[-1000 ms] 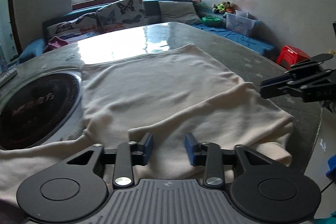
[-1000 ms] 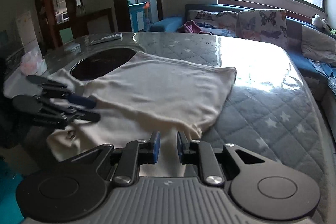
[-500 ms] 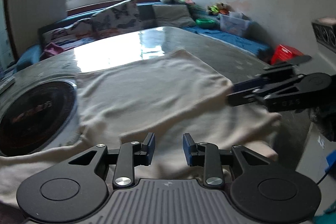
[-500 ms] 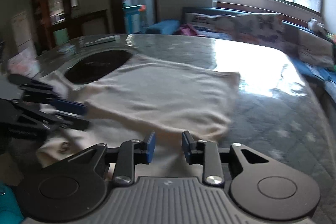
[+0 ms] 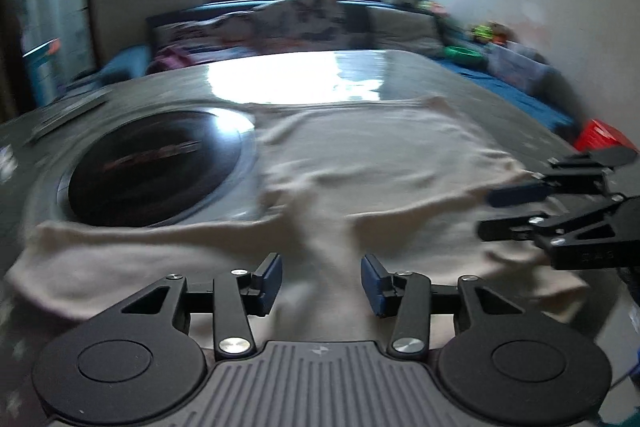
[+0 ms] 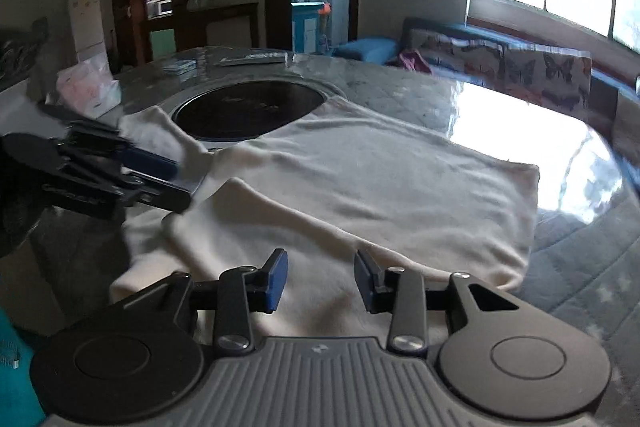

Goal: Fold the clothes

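Left-wrist view puts my left gripper (image 5: 321, 281) low over the near edge of the cream garment (image 5: 380, 163), its jaws opening with a raised ridge of cloth running up between them, though the pads do not press on it. My right gripper (image 6: 320, 281) shows in its own view: its jaws are opening too, with cloth lying beneath the gap and nothing clamped. Both tools carry nothing.

The garment lies spread on the quilted table (image 6: 580, 267), one fold already laid along its near side and a far corner touching the rim of the round black cooktop (image 6: 248, 107) set into the table.

To do the next fold well, I judge I should let the jaws come wide, pinch two matching spots along one edge, lift both together and lay them over evenly, so the layers do not skew.

Counted: two grippers, one garment, one cooktop, one table.
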Demonstrator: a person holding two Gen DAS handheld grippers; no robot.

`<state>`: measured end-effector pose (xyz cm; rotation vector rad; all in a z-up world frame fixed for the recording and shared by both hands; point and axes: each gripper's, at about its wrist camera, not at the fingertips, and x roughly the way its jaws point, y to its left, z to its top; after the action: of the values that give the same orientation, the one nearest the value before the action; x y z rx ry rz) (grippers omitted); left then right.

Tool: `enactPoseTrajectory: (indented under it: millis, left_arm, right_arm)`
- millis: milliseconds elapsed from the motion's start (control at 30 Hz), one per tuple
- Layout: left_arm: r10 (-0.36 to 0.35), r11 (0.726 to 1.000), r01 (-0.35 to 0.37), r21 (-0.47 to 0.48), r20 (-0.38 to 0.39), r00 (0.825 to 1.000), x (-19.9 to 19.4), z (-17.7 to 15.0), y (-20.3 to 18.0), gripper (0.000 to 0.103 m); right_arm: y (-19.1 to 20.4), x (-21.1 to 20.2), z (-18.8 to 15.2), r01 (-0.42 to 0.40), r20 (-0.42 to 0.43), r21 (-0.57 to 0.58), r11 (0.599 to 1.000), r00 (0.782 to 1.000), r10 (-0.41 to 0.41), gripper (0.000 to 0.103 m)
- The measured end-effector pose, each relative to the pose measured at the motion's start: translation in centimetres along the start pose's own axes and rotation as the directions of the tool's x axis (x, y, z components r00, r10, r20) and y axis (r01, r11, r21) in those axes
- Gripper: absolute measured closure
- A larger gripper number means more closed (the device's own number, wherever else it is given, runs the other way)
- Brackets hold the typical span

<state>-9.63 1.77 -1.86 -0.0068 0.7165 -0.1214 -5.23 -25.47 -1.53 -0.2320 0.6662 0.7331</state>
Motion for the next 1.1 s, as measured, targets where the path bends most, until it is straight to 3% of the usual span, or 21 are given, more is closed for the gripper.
enactPoseTrajectory:
  millis: [133,367,467,700,867,1000,1100]
  left_arm:
    - [0.129,0.985,-0.13,-0.112,-0.015,0.992,-0.4,-0.2,4.0,0.054]
    - [0.302,0.909,-0.307,-0.283,-0.059,0.951,-1.0,-0.7,10.4,0.05]
    - [0.341,0.888,-0.342,-0.307,-0.06,0.938,-1.3,-0.8,11.7,0.048]
    - [0.414,0.832,-0.415,-0.367,-0.087,0.906,-1.4,-1.0,14.4,0.04]
    - [0.424,0.811,-0.425,-0.401,-0.098,0.901,-0.9,-0.8,15.4,0.038]
    - [0.419,0.799,-0.421,-0.43,-0.104,0.902,-0.4,-0.6,16.0,0.04]
    - [0.43,0.792,-0.428,-0.436,-0.1,0.897,-0.1,-0.5,16.2,0.052]
  right_arm:
    - [1.0,0.9,0.7,-0.014,-0.013,-0.052,0.999,1.0,0.013,0.066]
    - [3.3,2.3,2.3,-0.111,-0.009,-0.118,0.987,0.994,0.11,0.068]
    - [4.3,3.2,3.1,-0.154,-0.009,-0.135,0.979,0.988,0.154,0.07]
    - [5.2,4.8,3.5,-0.168,-0.02,-0.149,0.974,0.986,0.167,0.07]
    - [5.4,2.9,3.3,-0.162,-0.004,-0.166,0.973,0.986,0.164,0.07]
    - [5.3,1.5,3.0,-0.155,0.007,-0.166,0.974,0.987,0.158,0.07]
    - [5.0,0.7,2.7,-0.146,0.018,-0.15,0.978,0.988,0.15,0.069]
